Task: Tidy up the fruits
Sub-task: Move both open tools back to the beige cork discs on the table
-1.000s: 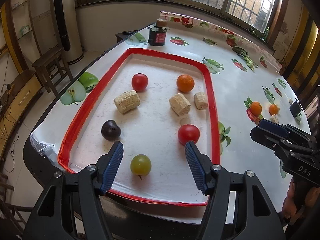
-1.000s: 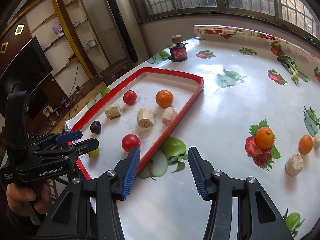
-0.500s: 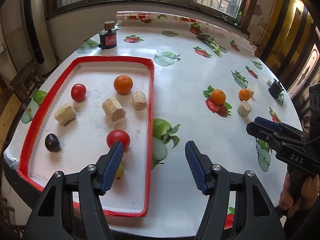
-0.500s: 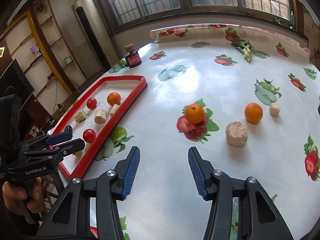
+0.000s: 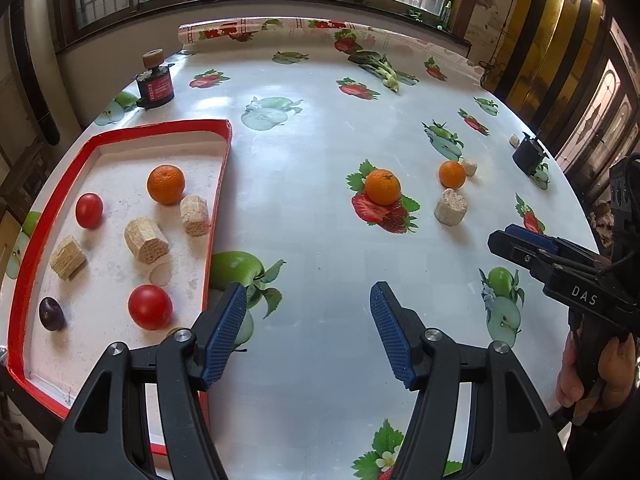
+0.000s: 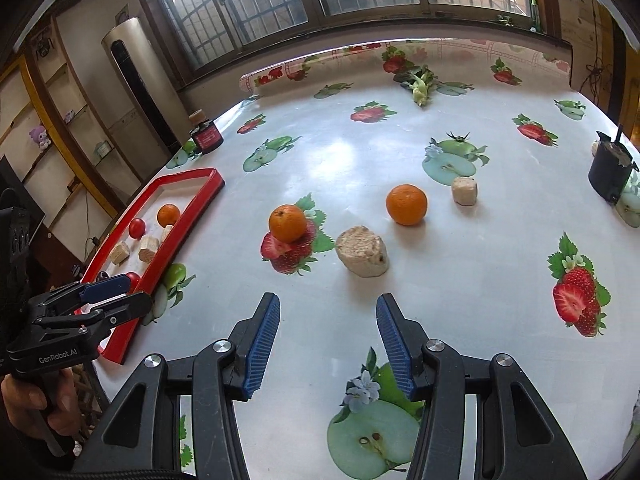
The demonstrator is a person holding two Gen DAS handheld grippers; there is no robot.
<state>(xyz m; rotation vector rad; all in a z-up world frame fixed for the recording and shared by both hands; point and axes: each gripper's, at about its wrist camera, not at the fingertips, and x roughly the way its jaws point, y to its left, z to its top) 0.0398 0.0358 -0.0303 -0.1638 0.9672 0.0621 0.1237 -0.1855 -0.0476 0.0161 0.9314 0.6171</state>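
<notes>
I'm holding both grippers over the table [image 6: 360, 168] with their jaws apart and nothing between them: the left gripper [image 5: 308, 334] is spread wide just past the tray's right rim, and the right gripper [image 6: 328, 344] is a little narrower, aiming at the loose things out on the cloth. Two oranges are still outside the tray [image 5: 218, 208]: the near orange [image 6: 288, 223] sitting on a printed strawberry, and the far orange [image 6: 406, 204] near a small pale block [image 6: 464, 191]. A bigger pale block [image 6: 362, 251] is lying just ahead of my right jaws, between them and the oranges. That's my worry: if I'm going for an orange, the jaws could clip that block first and shove it along, or a round orange could roll off the pads if I'm closing off-centre. The printed fruit on the cloth could also be fooling my aim. Inside the tray I'm seeing an orange [image 5: 166, 184], two tomatoes [image 5: 150, 306], a dark plum [image 5: 52, 313] and several blocks, so dropping another fruit in carelessly could knock those about. Compared with a second ago, both views have been swinging away from the tray: then the left jaws were framing the tray's fruit, and now the tray is sitting off to the left while the loose oranges are coming into the middle.
</notes>
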